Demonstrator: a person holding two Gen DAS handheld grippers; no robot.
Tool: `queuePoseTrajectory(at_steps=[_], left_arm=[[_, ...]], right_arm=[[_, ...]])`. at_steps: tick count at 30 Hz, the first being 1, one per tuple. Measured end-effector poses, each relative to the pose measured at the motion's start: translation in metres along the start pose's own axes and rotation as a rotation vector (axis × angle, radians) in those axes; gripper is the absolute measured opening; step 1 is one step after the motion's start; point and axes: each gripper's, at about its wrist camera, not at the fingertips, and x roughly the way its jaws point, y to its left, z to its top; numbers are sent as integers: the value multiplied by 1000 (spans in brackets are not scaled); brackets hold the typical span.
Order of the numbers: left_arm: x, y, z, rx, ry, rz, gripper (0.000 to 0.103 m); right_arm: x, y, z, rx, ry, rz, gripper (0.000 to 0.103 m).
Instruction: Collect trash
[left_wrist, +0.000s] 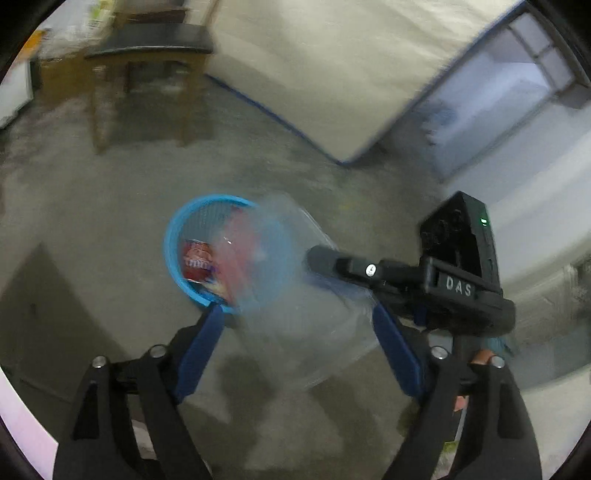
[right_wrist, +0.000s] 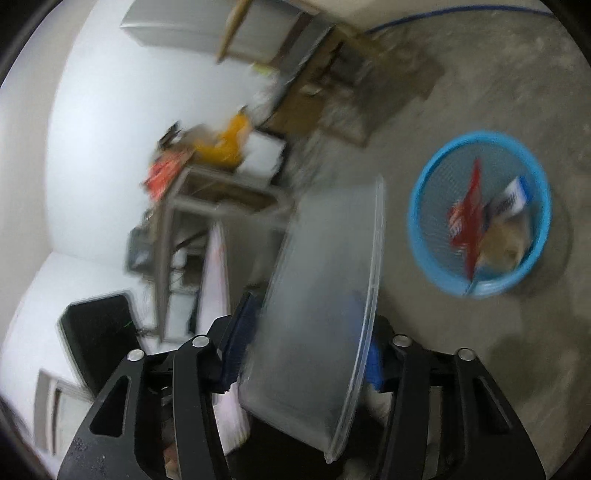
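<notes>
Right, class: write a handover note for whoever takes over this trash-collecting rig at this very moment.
Left gripper: open, holding nothing.
Right gripper: shut on the clear plastic container.
Blue basket: on the floor, apart from the container.
Done: red wrapper and other packets are in the basket.
Left: probably drop the container in.

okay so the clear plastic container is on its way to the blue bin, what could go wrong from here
1. The right gripper pinches the clear plastic container near one edge; the thin, tilted plastic could slip or flex out.
2. The blue bin already holds wrappers, so a wide container may catch on the rim instead of dropping in.
3. The left gripper sits open around the container and may bump it.
</notes>
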Motion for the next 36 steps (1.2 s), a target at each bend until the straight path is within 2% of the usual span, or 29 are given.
queuePoseTrajectory(at_steps=[1, 2, 5, 8, 12, 15, 20, 24, 27, 30, 33, 36], left_arm=[[4, 7, 4, -21, -3, 33, 81], [5, 11, 6, -42, -5, 37, 81], [-8, 33, -9, -127, -18, 0, 81], [-34, 43, -29, -129, -35, 4, 81], [-79, 53, -58, -126, -93, 30, 82], [-103, 59, -71, -127, -146, 63, 83], [-142, 58, -106, -127, -216, 132, 84], [-173, 50, -138, -115, -293, 201, 91], [-195, 46, -165, -144, -366, 261, 97], [-207, 44, -188, -218, -419, 300, 97], [-214, 39, -209, -286, -461, 341, 97], [-218, 33, -222, -337, -462, 454, 97]], right_arm=[[9, -13, 12, 16, -17, -43, 56], [20, -30, 22, 42, -32, -91, 63], [60, -88, 42, 114, -33, -356, 66], [80, -111, 39, 126, -5, -448, 66], [73, -118, 33, 132, -31, -464, 66], [48, -115, 30, 120, -60, -475, 66], [18, -85, 14, 22, -125, -499, 66], [-4, -36, -16, -139, -180, -533, 73], [-19, 15, -55, -303, -213, -550, 83], [-27, 63, -101, -456, -229, -553, 94], [-31, 107, -149, -590, -251, -546, 95], [-29, 137, -191, -684, -262, -544, 95]])
